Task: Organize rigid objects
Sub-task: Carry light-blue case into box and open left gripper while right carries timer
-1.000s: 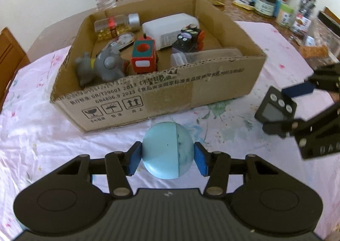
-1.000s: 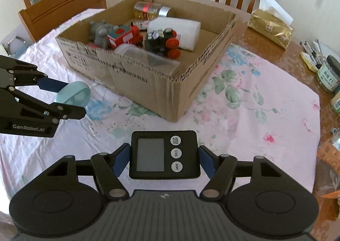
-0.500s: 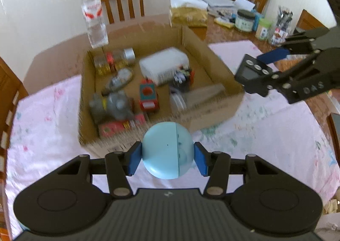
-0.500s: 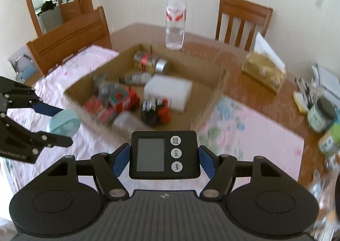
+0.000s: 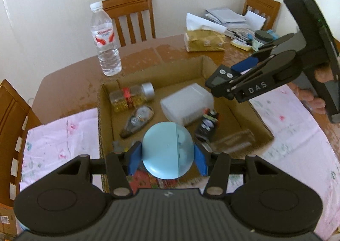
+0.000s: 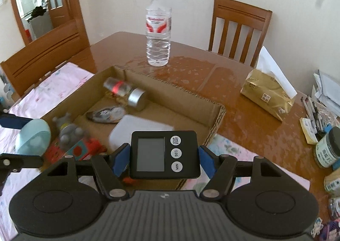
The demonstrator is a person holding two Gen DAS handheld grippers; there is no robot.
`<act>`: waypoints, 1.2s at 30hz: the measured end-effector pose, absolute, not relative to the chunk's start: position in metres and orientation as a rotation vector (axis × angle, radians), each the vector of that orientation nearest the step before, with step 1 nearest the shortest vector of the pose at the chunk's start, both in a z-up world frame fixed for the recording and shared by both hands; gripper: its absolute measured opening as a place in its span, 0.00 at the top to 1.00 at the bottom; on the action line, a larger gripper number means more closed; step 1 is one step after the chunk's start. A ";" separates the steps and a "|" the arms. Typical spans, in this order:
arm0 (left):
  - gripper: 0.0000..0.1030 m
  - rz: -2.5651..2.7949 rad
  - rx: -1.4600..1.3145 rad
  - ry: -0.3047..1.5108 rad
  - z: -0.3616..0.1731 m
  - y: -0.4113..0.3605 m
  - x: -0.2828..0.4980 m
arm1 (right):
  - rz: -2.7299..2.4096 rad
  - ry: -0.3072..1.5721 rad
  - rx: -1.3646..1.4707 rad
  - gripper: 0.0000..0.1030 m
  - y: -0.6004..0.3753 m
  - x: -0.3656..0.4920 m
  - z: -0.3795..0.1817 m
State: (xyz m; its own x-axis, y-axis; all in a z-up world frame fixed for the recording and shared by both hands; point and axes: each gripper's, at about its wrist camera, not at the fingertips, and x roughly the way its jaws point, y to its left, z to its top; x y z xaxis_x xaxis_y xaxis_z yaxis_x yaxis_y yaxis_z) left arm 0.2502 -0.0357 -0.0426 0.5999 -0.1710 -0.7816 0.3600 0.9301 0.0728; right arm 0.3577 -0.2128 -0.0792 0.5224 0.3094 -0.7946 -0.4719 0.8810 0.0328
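My left gripper [image 5: 167,156] is shut on a light blue ball [image 5: 167,149] and holds it above the near edge of an open cardboard box [image 5: 214,64]. My right gripper [image 6: 164,157] is shut on a black digital timer [image 6: 164,154] and holds it over the box's right side; the timer also shows in the left wrist view [image 5: 221,76]. In the box lie a glass jar [image 5: 131,95], a white plastic container [image 5: 187,103], a black toy train [image 5: 207,124], a grey toy [image 6: 68,130] and a red toy [image 6: 85,147].
A water bottle [image 6: 158,28] stands behind the box on the brown table [image 6: 191,71]. A gold tissue pack [image 6: 267,94], pens and jars [image 6: 327,147] sit at the right. Wooden chairs [image 6: 238,28] ring the table. A pink floral cloth [image 5: 59,134] lies under the box.
Both grippers have risen and moved forward over the box, each keeping its object. The ball was in front of the box wall and is now above the box's near edge.
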 end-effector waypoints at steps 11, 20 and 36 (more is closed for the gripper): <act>0.50 -0.282 0.227 0.855 -0.046 -0.038 0.294 | 0.432 0.869 -0.133 0.00 -0.221 0.372 -0.083; 0.50 -0.314 0.263 0.840 -0.048 -0.061 0.333 | 0.361 0.862 -0.045 0.00 -0.243 0.337 -0.055; 0.38 -0.328 0.295 0.871 -0.087 -0.109 0.395 | 0.239 0.870 0.032 0.00 -0.268 0.273 -0.045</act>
